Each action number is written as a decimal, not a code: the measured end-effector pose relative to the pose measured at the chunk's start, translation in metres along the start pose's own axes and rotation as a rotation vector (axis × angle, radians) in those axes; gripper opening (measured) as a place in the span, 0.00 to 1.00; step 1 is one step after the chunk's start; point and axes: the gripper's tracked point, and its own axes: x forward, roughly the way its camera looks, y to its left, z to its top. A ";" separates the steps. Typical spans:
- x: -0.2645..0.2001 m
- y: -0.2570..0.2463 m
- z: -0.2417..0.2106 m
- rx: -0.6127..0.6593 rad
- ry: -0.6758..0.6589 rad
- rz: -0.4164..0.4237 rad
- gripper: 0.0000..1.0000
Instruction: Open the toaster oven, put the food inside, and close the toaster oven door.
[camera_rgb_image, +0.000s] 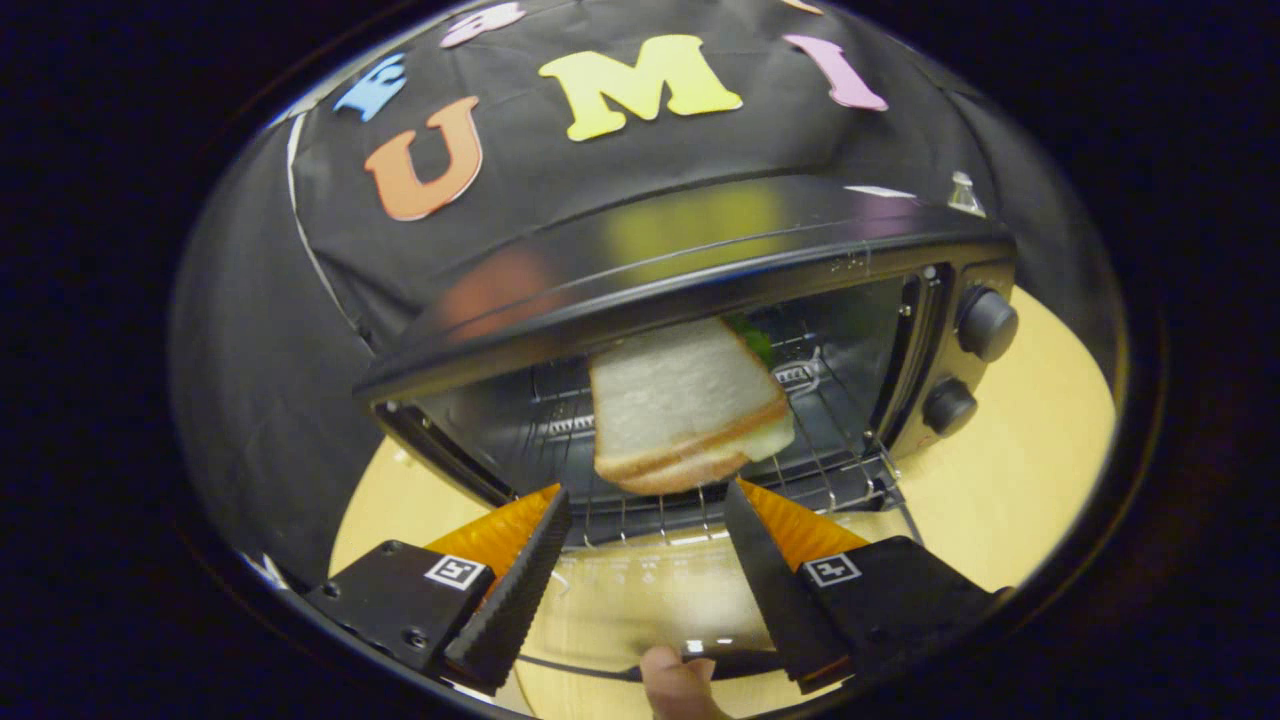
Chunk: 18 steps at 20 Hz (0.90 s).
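**Sandwich on the oven rack, door down**

A fingertip pokes up right by the camera, between the backs of the two fingers. It touches the near edge of the glass door. The door is folded all the way down and lies flat under the gripper.

The gripper's fingers are spread wide apart. Nothing is between them, and they hold nothing. Their tips reach to the front edge of the oven.

The oven is open. It is black and shiny, and it sits on a pale wood table. Two round knobs are on its right side, one above the other.

Inside is a wire rack. The sandwich sits on the rack, just past the fingertips. It is white bread with a brown crust. A pale slice sticks out at its right side, and a bit of green shows at the back. The sandwich does not touch the fingers.
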 end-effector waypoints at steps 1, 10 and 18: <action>-0.008 0.000 -0.005 -0.035 -0.008 -0.008 1.00; -0.085 -0.022 -0.066 -0.217 -0.120 -0.118 1.00; -0.075 -0.048 -0.125 -0.273 -0.023 -0.244 1.00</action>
